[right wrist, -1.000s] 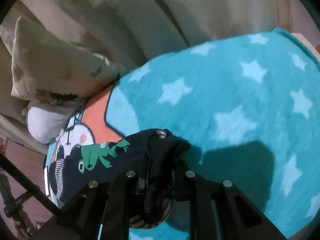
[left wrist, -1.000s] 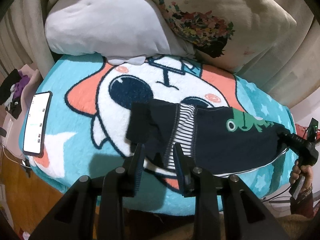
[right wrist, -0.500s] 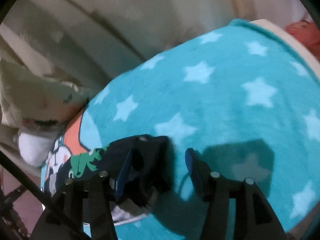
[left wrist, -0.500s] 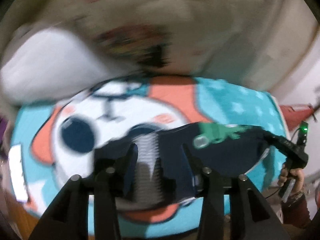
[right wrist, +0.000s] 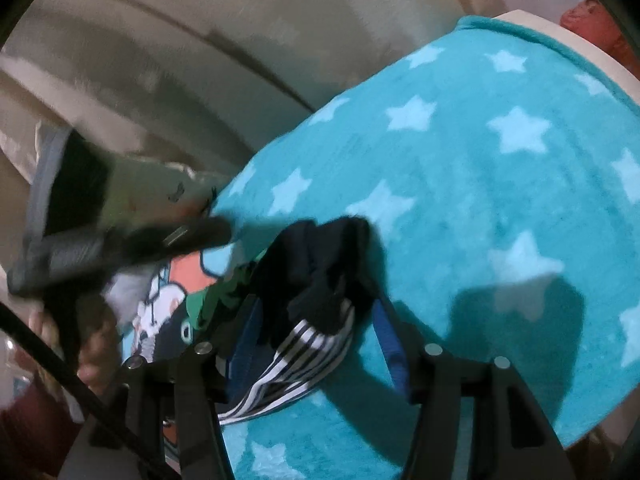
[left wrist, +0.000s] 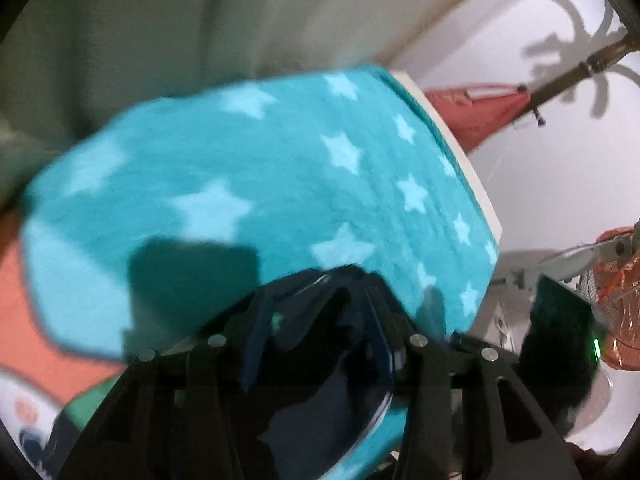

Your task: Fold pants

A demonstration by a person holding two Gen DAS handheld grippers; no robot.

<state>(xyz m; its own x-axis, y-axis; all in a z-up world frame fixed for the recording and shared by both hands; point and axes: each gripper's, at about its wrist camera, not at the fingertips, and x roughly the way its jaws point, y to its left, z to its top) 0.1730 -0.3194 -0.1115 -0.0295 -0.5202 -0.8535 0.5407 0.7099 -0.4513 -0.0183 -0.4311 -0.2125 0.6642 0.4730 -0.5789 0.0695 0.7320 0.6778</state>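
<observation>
Navy cotton pants [right wrist: 316, 264] with a striped lining [right wrist: 296, 360] and a green dinosaur print [right wrist: 216, 300] lie bunched on the teal star blanket [right wrist: 460, 184], heaped between my right claw [right wrist: 316, 344] fingers. That claw stands apart, its blue pads [right wrist: 390, 340] either side of the heap without pinching it. My left claw [left wrist: 320, 340] shows dark fabric [left wrist: 312, 380] between its fingers; they look spread, but blur keeps me from telling whether it grips. I judge one end has been carried over onto the other, so a fold is being laid down. Next I would clear both claws, then flatten and square the stack. An orange fan [left wrist: 616, 312] stands off the blanket's right edge.
</observation>
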